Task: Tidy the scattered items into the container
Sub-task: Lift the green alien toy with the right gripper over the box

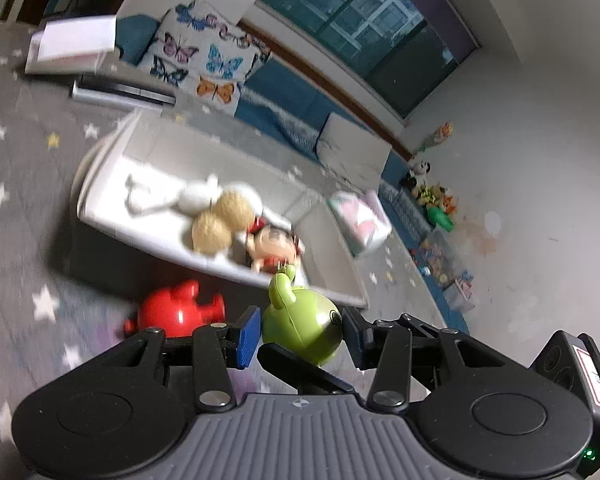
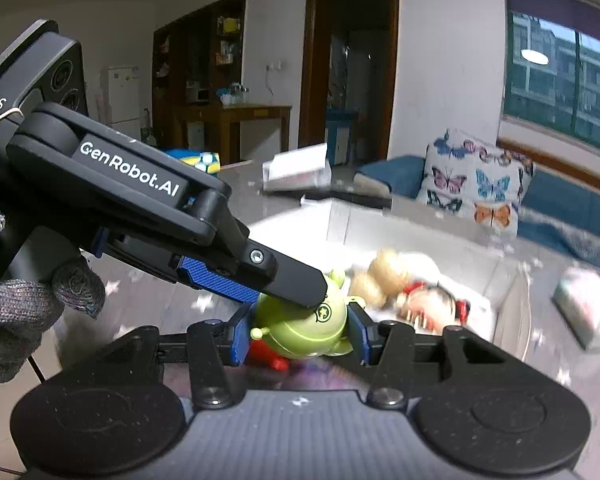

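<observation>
Right tongs (image 2: pixel 300 336) were clamped on the green toy (image 2: pixel 304 316), a blue pad pressed against each flank at roughly half spread. Left tongs (image 1: pixel 300 330) stood very wide with that same toy between the pads; its sides met both pads in the left view, but whether they squeezed it could not be told. The toy hung just above the star-patterned rug (image 1: pixel 20 200), in front of the near wall of the white container (image 1: pixel 96 160), not inside it.

Only the right view caught the left tongs from outside: they reached in from the left, one black finger lying across the toy's top, a gloved hand (image 2: pixel 12 312) on the grip. There the red toy (image 1: pixel 180 312) was mostly hidden, only a sliver showing under the green one. The left view showed it whole, on the rug beside the container's near wall.

Inside the container, both views blurred: two tan balls (image 1: pixel 224 216) and a doll (image 1: pixel 272 244) toward the near wall. The white plush (image 1: pixel 168 196) behind them showed clearly in the left view only. Beyond the far wall leaned a butterfly cushion (image 2: pixel 472 184).
</observation>
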